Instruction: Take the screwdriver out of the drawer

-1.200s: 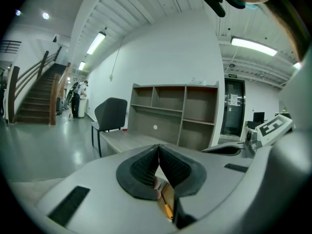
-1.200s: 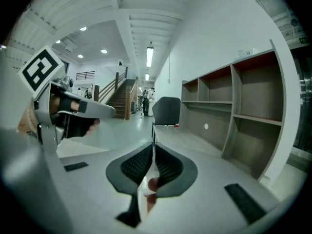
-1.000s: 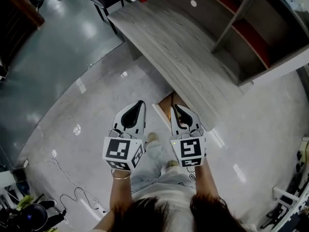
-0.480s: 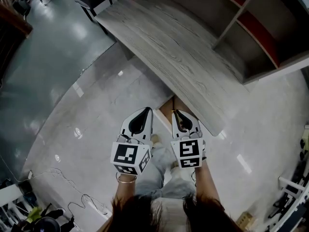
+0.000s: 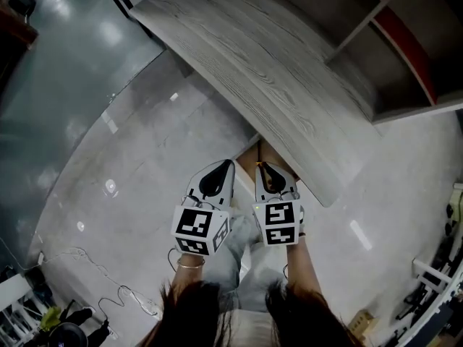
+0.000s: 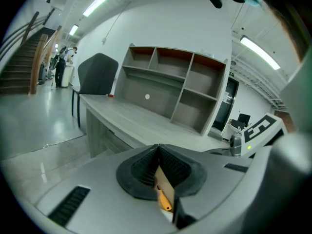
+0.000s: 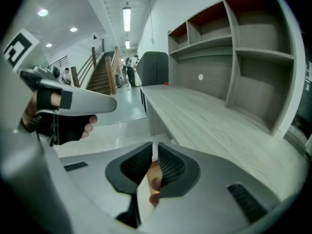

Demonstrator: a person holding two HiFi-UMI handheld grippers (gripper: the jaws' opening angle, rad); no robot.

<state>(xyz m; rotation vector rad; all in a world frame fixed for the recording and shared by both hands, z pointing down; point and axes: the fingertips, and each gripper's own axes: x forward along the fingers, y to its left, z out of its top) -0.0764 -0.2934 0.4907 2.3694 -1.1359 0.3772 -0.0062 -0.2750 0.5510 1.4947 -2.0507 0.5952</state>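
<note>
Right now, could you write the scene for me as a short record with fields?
desk: grey wood top, shelf at its back
drawer: brown inside shows under the desk edge, just past both gripper tips
left gripper: shut, empty
right gripper: shut, empty, beside the left one
screwdriver: not identified; a small orange thing shows past the left gripper's jaws, at the drawer; cannot tell what it is
</note>
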